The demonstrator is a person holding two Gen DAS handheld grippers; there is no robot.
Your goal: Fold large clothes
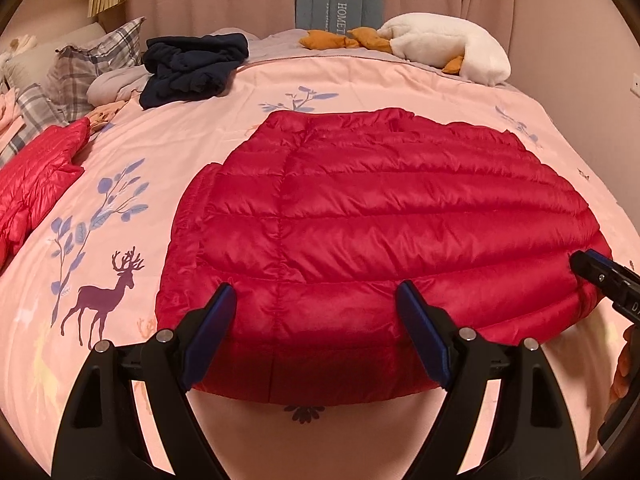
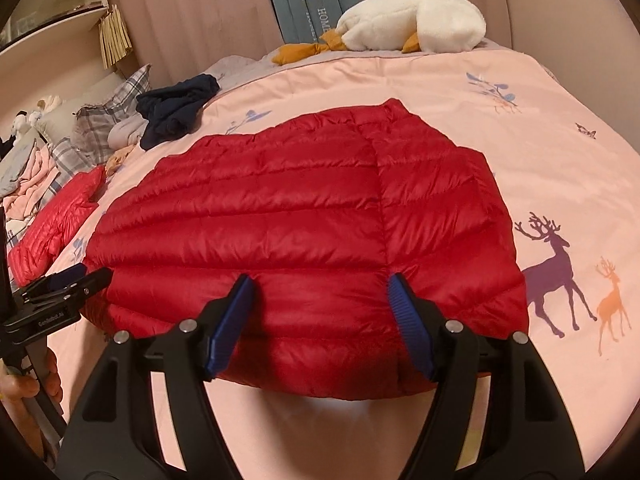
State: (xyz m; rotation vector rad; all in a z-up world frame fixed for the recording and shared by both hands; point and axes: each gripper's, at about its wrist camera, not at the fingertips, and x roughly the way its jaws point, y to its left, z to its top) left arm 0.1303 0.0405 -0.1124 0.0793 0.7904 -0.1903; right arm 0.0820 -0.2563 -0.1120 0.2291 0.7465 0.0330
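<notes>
A red quilted puffer jacket (image 1: 380, 216) (image 2: 304, 216) lies flat as a folded, rounded block on the pink deer-print bedcover (image 1: 132, 184) (image 2: 560, 152). My left gripper (image 1: 316, 292) hovers over the jacket's near edge, left of its middle, jaws wide apart with nothing pinched. My right gripper (image 2: 320, 280) hovers over the near edge further right, also open, its blue pads clear of the fabric. In the left wrist view the right gripper (image 1: 588, 268) pokes in at the jacket's right edge. The left gripper (image 2: 76, 276) shows side-on by the jacket's left edge in the right wrist view.
A second red puffer (image 1: 36, 184) lies at the bed's left. A navy garment (image 1: 192, 68) and plaid pillows (image 1: 92, 68) sit at the back left, a white plush goose (image 1: 448, 48) at the back. Pink curtains hang behind. A person's hand (image 2: 44, 376) holds the left gripper.
</notes>
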